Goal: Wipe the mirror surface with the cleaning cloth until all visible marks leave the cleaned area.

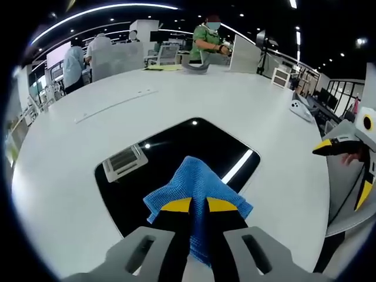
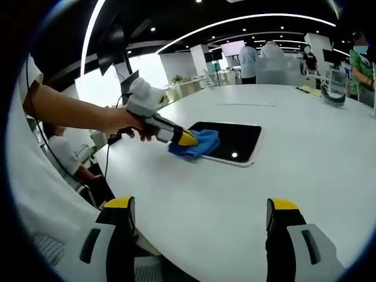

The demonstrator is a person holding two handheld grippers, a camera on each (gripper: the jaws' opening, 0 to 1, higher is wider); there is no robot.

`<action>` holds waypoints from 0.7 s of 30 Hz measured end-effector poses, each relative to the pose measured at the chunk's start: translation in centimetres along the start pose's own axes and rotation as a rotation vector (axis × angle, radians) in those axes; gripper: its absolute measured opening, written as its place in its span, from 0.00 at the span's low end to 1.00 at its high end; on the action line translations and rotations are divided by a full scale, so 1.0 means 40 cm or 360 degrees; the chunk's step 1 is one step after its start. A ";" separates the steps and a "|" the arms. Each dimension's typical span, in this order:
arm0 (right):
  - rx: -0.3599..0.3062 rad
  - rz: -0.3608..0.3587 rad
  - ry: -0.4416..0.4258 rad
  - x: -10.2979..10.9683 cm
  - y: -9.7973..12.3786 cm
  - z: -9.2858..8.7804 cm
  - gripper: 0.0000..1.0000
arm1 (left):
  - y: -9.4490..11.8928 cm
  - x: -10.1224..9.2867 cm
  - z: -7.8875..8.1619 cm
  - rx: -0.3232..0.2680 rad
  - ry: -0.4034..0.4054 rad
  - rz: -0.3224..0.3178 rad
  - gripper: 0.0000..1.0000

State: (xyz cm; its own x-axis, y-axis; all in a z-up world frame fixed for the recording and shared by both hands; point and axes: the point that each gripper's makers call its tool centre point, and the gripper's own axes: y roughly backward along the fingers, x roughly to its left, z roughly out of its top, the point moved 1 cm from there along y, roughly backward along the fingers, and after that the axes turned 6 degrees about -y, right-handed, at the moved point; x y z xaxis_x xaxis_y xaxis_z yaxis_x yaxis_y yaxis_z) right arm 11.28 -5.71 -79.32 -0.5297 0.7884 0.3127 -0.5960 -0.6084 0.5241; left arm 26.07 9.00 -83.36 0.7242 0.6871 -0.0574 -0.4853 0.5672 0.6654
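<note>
Left hand-held gripper (image 1: 198,205): its jaws are pinched tight on the blue cleaning cloth (image 1: 194,182).
Cloth: it rests on the near end of the mirror (image 1: 158,176).
Mirror: it lies flat on the white tabletop (image 1: 235,100). Its long side runs away from the left hand-held gripper, so the next wipe should push forward.
Right hand-held gripper (image 2: 200,220): jaws wide apart, holding nothing, well back from the mirror. The left one is nearer.
Marks: the glass is dark and shiny; marks are hard to see, maybe none.
Containers: none seen.
</note>
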 end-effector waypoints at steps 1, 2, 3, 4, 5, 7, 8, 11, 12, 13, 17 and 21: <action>0.0001 0.0000 0.0000 0.000 0.000 -0.001 0.92 | 0.001 0.001 -0.001 -0.0005 0.0009 0.0001 0.06; 0.0001 0.0002 -0.0001 0.002 0.000 -0.001 0.92 | 0.004 0.003 -0.002 -0.0009 0.0014 0.0001 0.06; 0.0000 0.0001 0.0002 0.002 0.001 0.000 0.92 | 0.005 0.004 -0.003 -0.0010 0.0014 0.0002 0.06; -0.0002 -0.0001 0.0003 0.002 0.001 0.000 0.92 | 0.006 0.006 -0.005 -0.0012 0.0010 0.0005 0.06; -0.0003 -0.0002 0.0000 0.002 0.001 0.001 0.92 | 0.006 0.006 -0.005 -0.0012 0.0010 0.0006 0.06; -0.0001 -0.0002 0.0002 0.001 0.002 0.000 0.92 | 0.009 0.007 -0.005 -0.0010 0.0014 0.0008 0.06; -0.0001 -0.0002 0.0005 0.000 0.002 0.001 0.92 | 0.009 0.008 -0.005 -0.0010 0.0016 0.0008 0.06; 0.0002 0.0000 0.0006 0.000 0.000 0.002 0.92 | 0.007 0.010 -0.006 -0.0009 0.0014 0.0009 0.06; 0.0002 0.0000 0.0008 0.000 0.000 0.003 0.92 | 0.007 0.010 -0.005 -0.0008 0.0013 0.0010 0.06; 0.0004 0.0003 0.0008 0.001 -0.001 0.003 0.92 | 0.007 0.010 -0.005 -0.0008 0.0009 0.0011 0.06; 0.0013 0.0007 0.0020 0.003 -0.002 0.001 0.92 | 0.007 0.010 -0.005 -0.0018 0.0016 0.0011 0.06; 0.0015 0.0001 0.0015 0.001 0.000 -0.002 0.92 | 0.006 0.011 -0.005 -0.0021 0.0014 0.0008 0.06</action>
State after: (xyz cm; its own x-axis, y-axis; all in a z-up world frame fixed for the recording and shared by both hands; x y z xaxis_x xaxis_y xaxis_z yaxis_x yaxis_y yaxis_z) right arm 11.20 -5.68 -79.36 -0.5358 0.7870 0.3058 -0.5898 -0.6080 0.5315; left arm 26.16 9.53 -83.35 0.7175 0.6939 -0.0606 -0.4953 0.5695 0.6560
